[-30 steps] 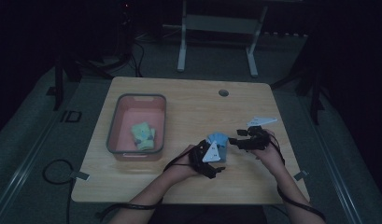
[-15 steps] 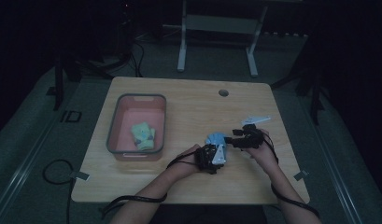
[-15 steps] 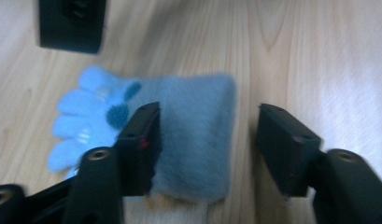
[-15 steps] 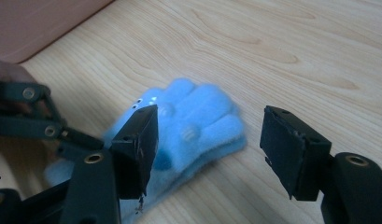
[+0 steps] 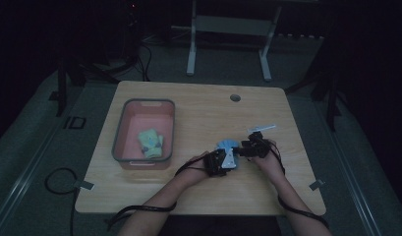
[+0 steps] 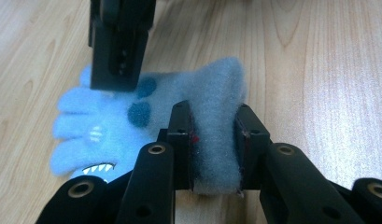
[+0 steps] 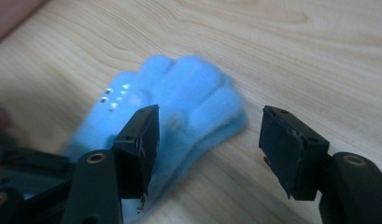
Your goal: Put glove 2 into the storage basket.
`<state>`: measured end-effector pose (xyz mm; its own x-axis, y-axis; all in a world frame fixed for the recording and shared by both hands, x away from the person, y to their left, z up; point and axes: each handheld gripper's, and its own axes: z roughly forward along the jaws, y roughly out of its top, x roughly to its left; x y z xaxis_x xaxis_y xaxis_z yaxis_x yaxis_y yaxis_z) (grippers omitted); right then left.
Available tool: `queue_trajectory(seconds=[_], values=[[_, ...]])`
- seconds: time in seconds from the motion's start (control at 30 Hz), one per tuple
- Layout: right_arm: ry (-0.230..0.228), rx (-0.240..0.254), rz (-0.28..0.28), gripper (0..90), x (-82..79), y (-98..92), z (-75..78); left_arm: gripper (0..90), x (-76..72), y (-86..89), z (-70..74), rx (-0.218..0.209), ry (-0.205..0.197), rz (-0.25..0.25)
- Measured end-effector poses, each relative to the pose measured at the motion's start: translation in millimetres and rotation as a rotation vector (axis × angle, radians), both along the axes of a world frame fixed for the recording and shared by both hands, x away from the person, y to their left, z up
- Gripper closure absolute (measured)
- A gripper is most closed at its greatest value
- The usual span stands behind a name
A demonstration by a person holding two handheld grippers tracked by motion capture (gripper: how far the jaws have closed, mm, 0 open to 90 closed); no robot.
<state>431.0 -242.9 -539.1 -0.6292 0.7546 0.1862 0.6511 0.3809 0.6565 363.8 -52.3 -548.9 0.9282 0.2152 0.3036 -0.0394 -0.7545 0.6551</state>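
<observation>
A fuzzy light-blue glove (image 6: 109,116) with dark dots and a toothy print lies flat on the wooden table (image 5: 198,108), seen in the high view as a pale blue patch (image 5: 227,144) between both hands. My left gripper (image 6: 213,123) has just been closing and its pads now squeeze the glove's cuff. My right gripper (image 7: 209,135) stands open over the glove's finger end (image 7: 188,88), one jaw above the fabric, the other above bare wood. In the high view the left gripper (image 5: 219,162) and right gripper (image 5: 250,147) face each other.
A pink bin with a grey rim (image 5: 119,132) stands at the table's left, holding a greenish soft item (image 5: 150,142). A round cable hole (image 5: 235,98) sits near the far edge. Cables trail off the near edge.
The left jaws have closed onto the glove's cuff. The right gripper has come down and leftward over the glove's fingers. Both hands sit lower on the table.
</observation>
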Motion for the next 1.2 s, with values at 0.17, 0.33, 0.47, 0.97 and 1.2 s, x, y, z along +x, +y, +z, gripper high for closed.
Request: queue_trajectory(seconds=[0.17, 0.33, 0.47, 0.97, 1.2], values=[[0.01, 0.012, -0.008, 40.7, 0.1, 5.3, -6.3, 74.0, 1.5, 1.4, -0.4, -0.006, 0.009, -0.005], [0.003, 0.004, 0.036, 53.8, -3.7, 11.4, -6.4, 74.6, 3.4, 2.8, -0.3, -0.012, 0.023, -0.004], [0.025, 0.026, 0.068, 65.3, -3.3, 14.9, -7.0, 75.0, 4.6, 3.8, 0.2, -0.013, 0.036, 0.0], [0.009, 0.062, 0.109, 80.5, -6.5, 26.9, 9.9, 75.3, 1.0, 17.9, 13.0, -0.008, 0.044, 0.034], [-0.019, 0.079, 0.134, 81.1, -8.3, 32.3, 28.8, 75.3, -1.4, 23.5, 28.6, 0.014, -0.008, 0.036]])
